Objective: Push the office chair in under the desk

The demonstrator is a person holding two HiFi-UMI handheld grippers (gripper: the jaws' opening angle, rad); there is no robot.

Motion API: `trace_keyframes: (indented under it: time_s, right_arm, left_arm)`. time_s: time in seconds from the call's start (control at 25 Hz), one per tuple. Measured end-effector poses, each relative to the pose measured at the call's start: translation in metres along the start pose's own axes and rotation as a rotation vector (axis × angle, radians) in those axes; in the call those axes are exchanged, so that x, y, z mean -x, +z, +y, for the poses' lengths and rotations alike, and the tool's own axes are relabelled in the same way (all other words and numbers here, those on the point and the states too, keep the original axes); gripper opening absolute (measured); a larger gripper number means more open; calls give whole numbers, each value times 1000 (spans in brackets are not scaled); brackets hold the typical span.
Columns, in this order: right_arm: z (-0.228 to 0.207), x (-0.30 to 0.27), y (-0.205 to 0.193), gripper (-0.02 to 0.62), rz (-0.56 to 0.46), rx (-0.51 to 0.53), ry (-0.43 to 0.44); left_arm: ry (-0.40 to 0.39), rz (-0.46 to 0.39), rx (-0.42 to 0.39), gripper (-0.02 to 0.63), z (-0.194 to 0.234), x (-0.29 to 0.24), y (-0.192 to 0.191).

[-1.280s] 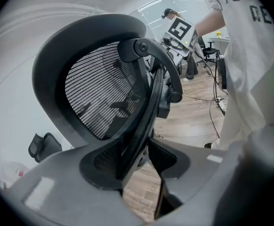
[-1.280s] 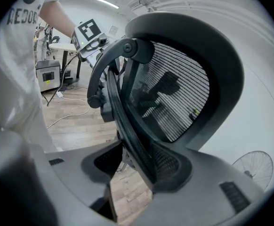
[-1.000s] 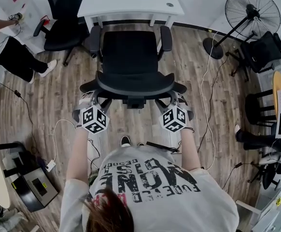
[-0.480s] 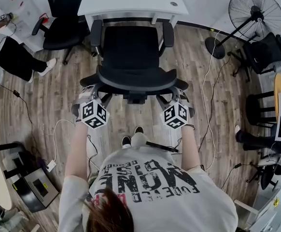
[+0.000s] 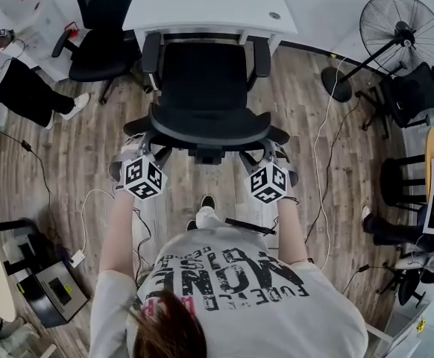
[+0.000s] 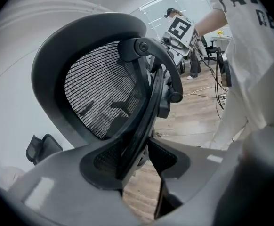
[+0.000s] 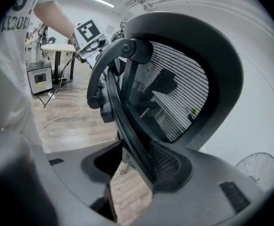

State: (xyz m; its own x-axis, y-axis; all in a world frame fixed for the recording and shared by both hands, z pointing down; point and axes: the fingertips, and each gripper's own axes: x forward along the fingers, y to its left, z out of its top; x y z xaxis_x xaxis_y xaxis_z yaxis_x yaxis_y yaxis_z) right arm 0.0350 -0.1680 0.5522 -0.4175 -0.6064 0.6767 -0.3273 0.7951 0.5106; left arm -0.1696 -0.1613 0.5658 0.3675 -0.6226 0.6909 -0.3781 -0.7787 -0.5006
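Office chair [image 5: 206, 77] stands on the wood floor [image 5: 83, 148], facing the desk [image 5: 195, 2]. The front of the seat is at the desk's front edge.

Change vs. 1.0 s ago: the tips of the armrests [image 5: 151, 51] now meet the desk's front edge. Earlier a narrow gap lay between them and the desk, so the chair has moved toward the desk.

Left gripper [image 5: 136, 151]: jaws clamped on the left rim of the backrest [image 5: 206, 129]. Its own view shows the frame running between the two jaws. Right gripper [image 5: 275, 155]: the same, clamped on the right rim. Both holds match the earlier frames.

The person's shoe [image 5: 209, 201] is further forward than before, just behind the chair base.

Fan [image 5: 407, 24] stands off the desk's right corner, well apart from the chair.
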Motion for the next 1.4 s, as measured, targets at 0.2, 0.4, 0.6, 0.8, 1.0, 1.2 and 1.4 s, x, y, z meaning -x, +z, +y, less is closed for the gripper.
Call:
trace_keyframes:
  time_s: [0.2,0.4,0.6,0.8,1.0,1.2,1.4]
  right_arm:
    - [-11,-10,3,184,-11,4,5]
    - [-30,-23,4,184,-18,12,4]
    - [-43,-33,1,184,-20,18,12]
    - [-55,-43,2,184,-28,26,16]
    - [-66,-54,7,184,-32,34,12]
    - [-74,-63,9,184,-24,30,4]
    - [-84,-74,12,185,-13,26,11]
  left_arm:
    - [4,9,7,190,13,-8,-2]
    - [15,6,8,190,30,-20,1]
    - [16,16,19,192,41,-32,3]
    - [19,21,21,192,53,-41,3]
    - [31,19,21,193,67,-48,1]
    - [35,11,9,193,77,-55,-1]
    - [42,-11,-8,193,91,-62,-2]
